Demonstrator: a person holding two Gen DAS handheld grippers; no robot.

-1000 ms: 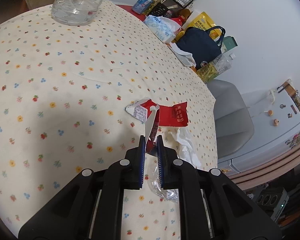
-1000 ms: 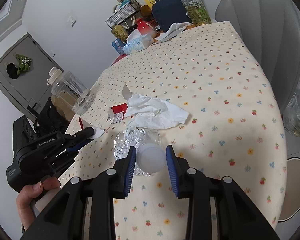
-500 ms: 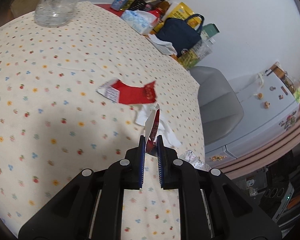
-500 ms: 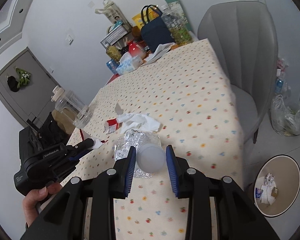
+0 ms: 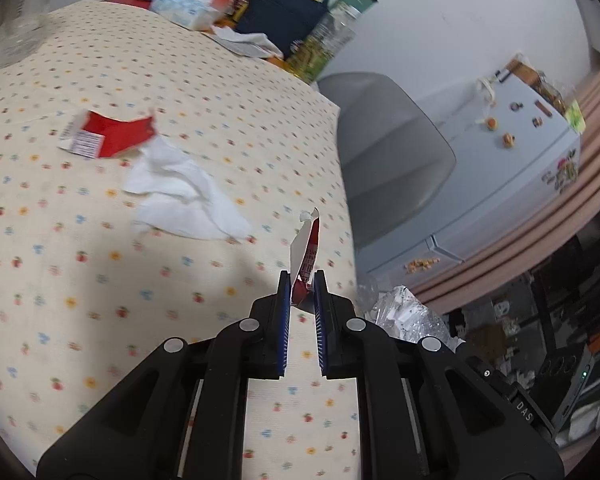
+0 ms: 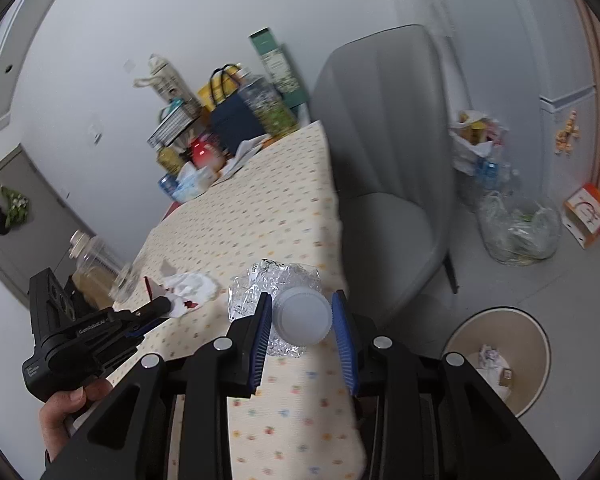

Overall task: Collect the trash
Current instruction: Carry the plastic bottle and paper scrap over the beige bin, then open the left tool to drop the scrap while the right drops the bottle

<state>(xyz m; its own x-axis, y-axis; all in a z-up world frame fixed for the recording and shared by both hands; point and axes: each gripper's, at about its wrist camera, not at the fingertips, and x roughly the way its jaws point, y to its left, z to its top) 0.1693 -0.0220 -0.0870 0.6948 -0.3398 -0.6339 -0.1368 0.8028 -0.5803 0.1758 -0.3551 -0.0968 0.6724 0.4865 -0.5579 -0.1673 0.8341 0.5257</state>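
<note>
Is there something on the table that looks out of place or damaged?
Yes. A torn red wrapper and a crumpled white tissue lie loose on the tablecloth, away from the items grouped at the far edge. The plastic bottle in the right gripper is crushed flat.

A home dining corner: floral-clothed table, grey chair, magnet-dotted fridge, waste bin.

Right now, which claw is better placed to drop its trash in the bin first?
Right. The right claw holds the bottle beside the bin; the left claw, gripping a wrapper, is over the table.
</note>
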